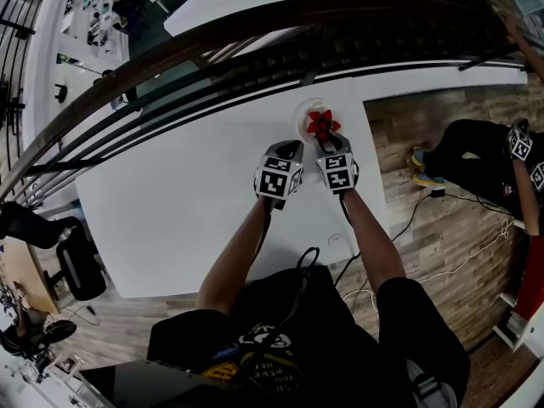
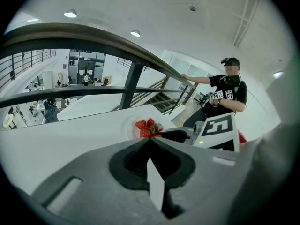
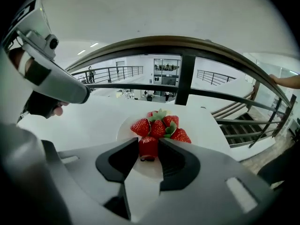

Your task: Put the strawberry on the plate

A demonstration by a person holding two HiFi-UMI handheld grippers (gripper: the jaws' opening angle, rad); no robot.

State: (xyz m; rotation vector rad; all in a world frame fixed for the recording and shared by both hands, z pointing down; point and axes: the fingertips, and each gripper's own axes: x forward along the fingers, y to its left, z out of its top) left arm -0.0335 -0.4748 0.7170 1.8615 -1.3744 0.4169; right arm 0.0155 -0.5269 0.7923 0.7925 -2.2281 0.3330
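The left gripper (image 2: pixel 150 140) has its jaws shut together on nothing and hangs over the table (image 1: pixel 170 202) just left of the plate (image 3: pixel 124 131). It has no part in this step and is best kept clear of the rim. The plate sits at the table's far edge, close to the far right corner, with a heap of strawberries (image 3: pixel 161 124) on its far half. The right gripper (image 3: pixel 148 144) points down at the plate's near half, its jaws clamped on the sides of one strawberry (image 3: pixel 148 149), just in front of the heap.

To finish well, I would lower until the fruit's underside bears on bare plate, then open slowly and evenly (soft fruit may cling to a pad). I would then back out along the jaws' own line so that neither tip nudges the heap.

Whether the held strawberry already touches the plate cannot be told, because its underside is lost in shadow between the jaws. The head view does not separate it from the heap, and the plate's white rim barely stands out from the white table there.
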